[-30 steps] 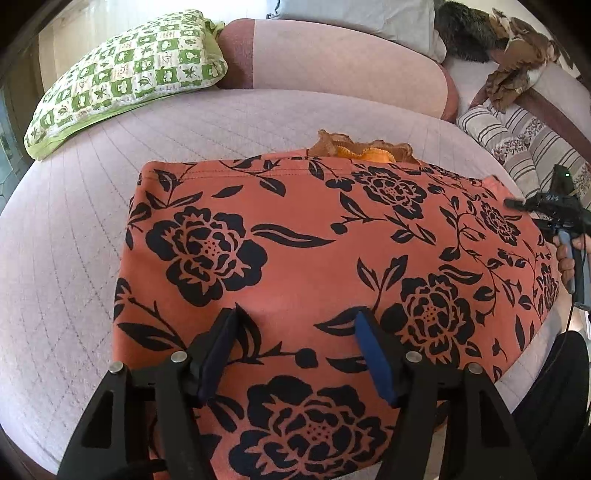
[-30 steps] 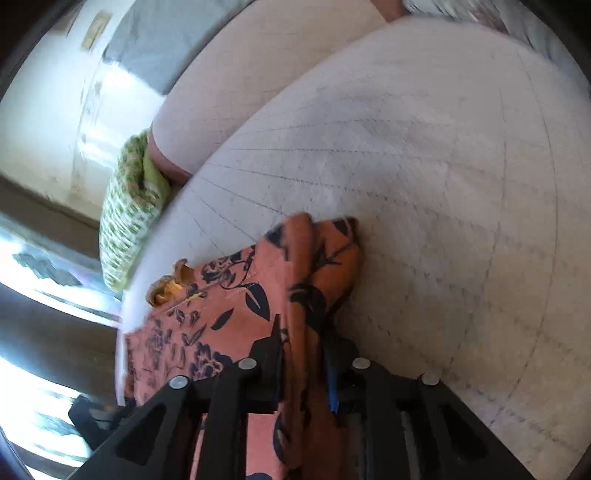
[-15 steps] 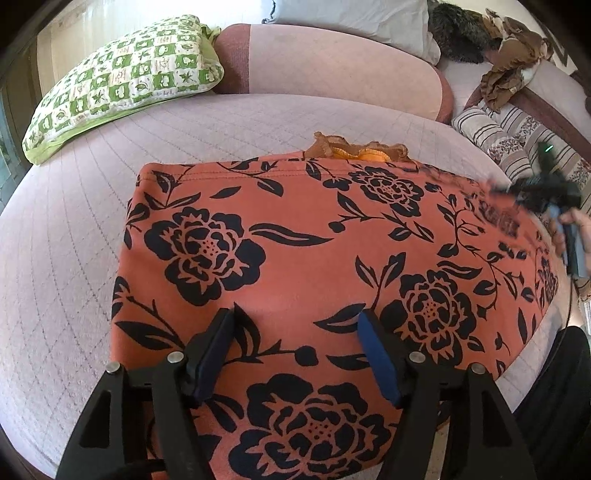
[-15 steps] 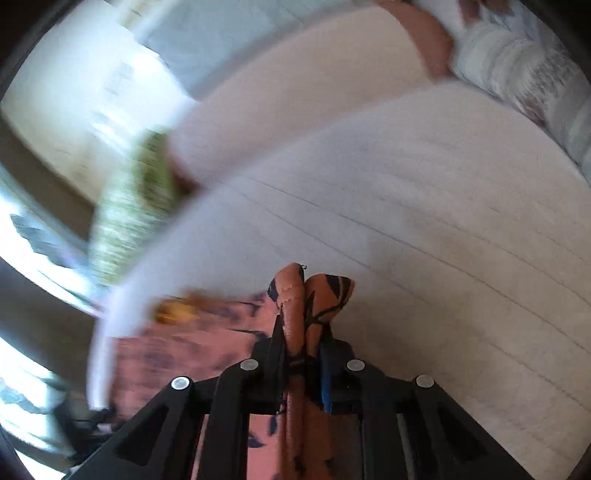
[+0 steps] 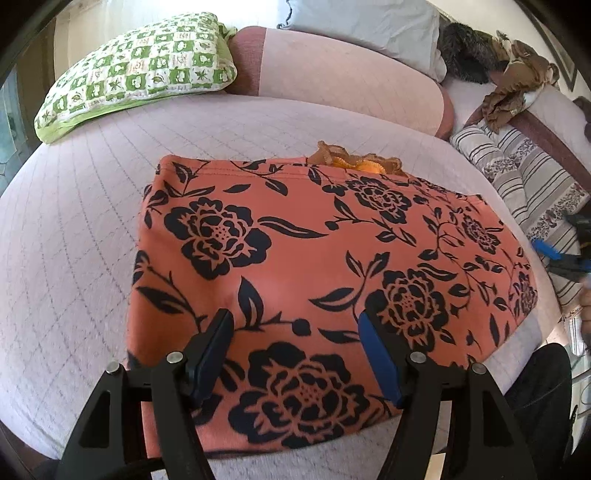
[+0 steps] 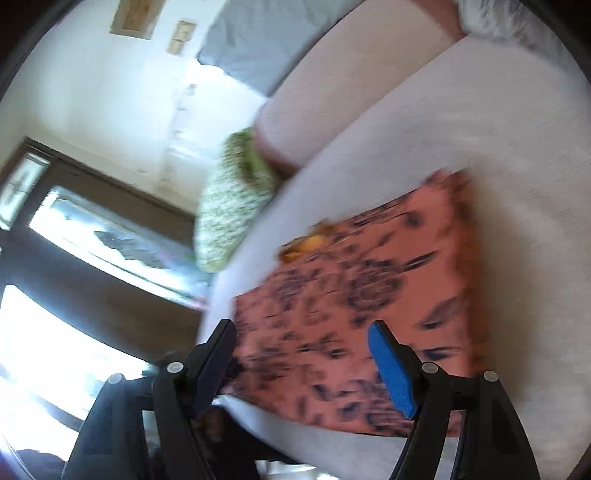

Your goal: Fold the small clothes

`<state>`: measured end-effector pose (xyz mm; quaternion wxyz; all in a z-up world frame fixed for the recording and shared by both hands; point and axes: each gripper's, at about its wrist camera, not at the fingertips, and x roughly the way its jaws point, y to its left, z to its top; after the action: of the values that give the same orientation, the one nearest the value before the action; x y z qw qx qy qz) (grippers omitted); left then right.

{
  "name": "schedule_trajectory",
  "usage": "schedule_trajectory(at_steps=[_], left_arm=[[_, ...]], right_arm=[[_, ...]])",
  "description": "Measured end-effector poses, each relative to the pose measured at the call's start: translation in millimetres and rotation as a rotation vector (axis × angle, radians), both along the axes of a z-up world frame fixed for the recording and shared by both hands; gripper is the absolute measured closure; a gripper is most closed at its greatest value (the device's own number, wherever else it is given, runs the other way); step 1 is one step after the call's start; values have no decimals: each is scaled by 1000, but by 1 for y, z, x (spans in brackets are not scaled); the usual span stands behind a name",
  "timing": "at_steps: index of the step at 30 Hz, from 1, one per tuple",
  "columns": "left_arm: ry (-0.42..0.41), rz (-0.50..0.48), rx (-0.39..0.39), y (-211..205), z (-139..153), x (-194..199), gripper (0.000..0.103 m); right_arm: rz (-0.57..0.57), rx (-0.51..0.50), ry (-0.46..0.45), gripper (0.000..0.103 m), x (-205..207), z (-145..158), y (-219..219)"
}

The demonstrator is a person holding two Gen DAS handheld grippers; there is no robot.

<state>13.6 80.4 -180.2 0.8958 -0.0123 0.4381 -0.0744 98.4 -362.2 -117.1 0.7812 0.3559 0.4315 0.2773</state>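
Note:
An orange garment with black flowers lies flat on the pale quilted bed. It also shows, blurred, in the right wrist view. My left gripper is open and empty, just above the garment's near edge. My right gripper is open and empty, lifted off the garment at its right end; it shows at the right edge of the left wrist view. An orange ruffled piece pokes out from under the garment's far edge.
A green checked pillow lies at the back left, a pink bolster behind the bed, a grey pillow above it. Striped cushions and brown clothes are at the right. A window is at the left.
My right gripper has let go of the garment's corner, opened and pulled away. The garment now lies flat at its right end. My left gripper has stayed open in place.

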Motion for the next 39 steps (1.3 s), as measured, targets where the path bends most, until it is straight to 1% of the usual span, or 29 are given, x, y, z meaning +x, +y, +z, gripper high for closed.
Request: schedule_trajectory(at_steps=[1, 2, 3, 4, 5, 6, 7, 9, 10, 11, 12, 13, 14, 15, 16, 17, 18, 19, 21, 23, 24, 26, 27, 30, 33, 36, 37, 38, 39], left_arm=[[-4, 2, -1, 1, 3, -3, 32], [-10, 5, -3, 2, 5, -5, 32], [-19, 8, -4, 5, 10, -9, 32], [-33, 12, 2, 8, 14, -13, 32], [-55, 22, 13, 12, 20, -18, 32], [-64, 29, 19, 15, 22, -20, 32], [-71, 36, 21, 18, 24, -21, 32], [-83, 51, 21, 24, 26, -22, 32], [-81, 57, 19, 26, 25, -21, 32], [-72, 66, 11, 28, 21, -19, 32], [-50, 76, 1, 31, 13, -16, 31], [-15, 79, -2, 33, 3, -13, 32], [20, 85, 15, 34, -7, -9, 32], [23, 81, 47, 31, -12, -11, 32], [5, 71, 66, 28, -10, -14, 32], [-9, 63, 76, 25, -5, -17, 32], [-29, 56, 73, 23, 2, -19, 32], [-51, 57, 73, 22, 7, -21, 32], [-96, 70, 70, 25, 18, -23, 32], [-106, 114, 58, 34, 21, -23, 32], [-106, 152, 40, 41, 22, -25, 32], [-110, 214, -13, 55, 26, -30, 32], [-112, 257, -48, 64, 27, -34, 32], [-97, 360, -153, 86, 25, -47, 32], [-61, 402, -215, 95, 16, -59, 32], [2, 395, -228, 91, 1, -54, 32], [16, 389, -227, 89, -3, -53, 35], [28, 376, -236, 89, -7, -51, 48], [68, 363, -232, 88, -14, -46, 86]], right_arm=[[-74, -70, 68, 26, 6, -22, -6], [-139, -81, 201, 32, 12, -54, -14], [-209, 43, 274, 55, 7, -77, -28], [-260, 102, 268, 51, -3, -71, -38], [-261, 102, 248, 43, -9, -61, -42], [-261, 86, 190, 24, -20, -41, -42], [-262, 89, 153, 20, -27, -31, -42], [-217, 141, 88, 18, -40, -19, -36], [-188, 135, 106, 17, -44, -25, -29], [-189, 53, 169, 17, -47, -41, -24], [-200, -14, 252, 24, -47, -63, -25], [-220, 3, 257, 35, -48, -70, -22], [-257, 31, 240, 36, -55, -63, -27], [-260, 24, 236, 33, -57, -54, -28], [-264, -8, 211, 29, -59, -40, -28], [-259, -43, 167, 28, -61, -25, -27], [-243, -59, 141, 27, -61, -15, -26], [-230, -60, 139, 24, -62, -11, -24], [-256, -25, 223, 23, -63, -19, -23], [-319, -7, 299, 23, -68, -30, -23], [-350, 0, 314, 23, -74, -37, -29], [-401, 93, 340, 23, -85, -47, -30], [-397, 129, 358, 23, -86, -51, -24], [-384, 104, 361, 23, -81, -55, -9], [-439, 122, 378, 23, -80, -61, -10], [-472, 124, 378, 22, -77, -64, -9], [-474, 112, 369, 22, -76, -63, -10], [-475, 99, 356, 23, -71, -63, -8], [-468, 68, 331, 32, -68, -60, -6]])
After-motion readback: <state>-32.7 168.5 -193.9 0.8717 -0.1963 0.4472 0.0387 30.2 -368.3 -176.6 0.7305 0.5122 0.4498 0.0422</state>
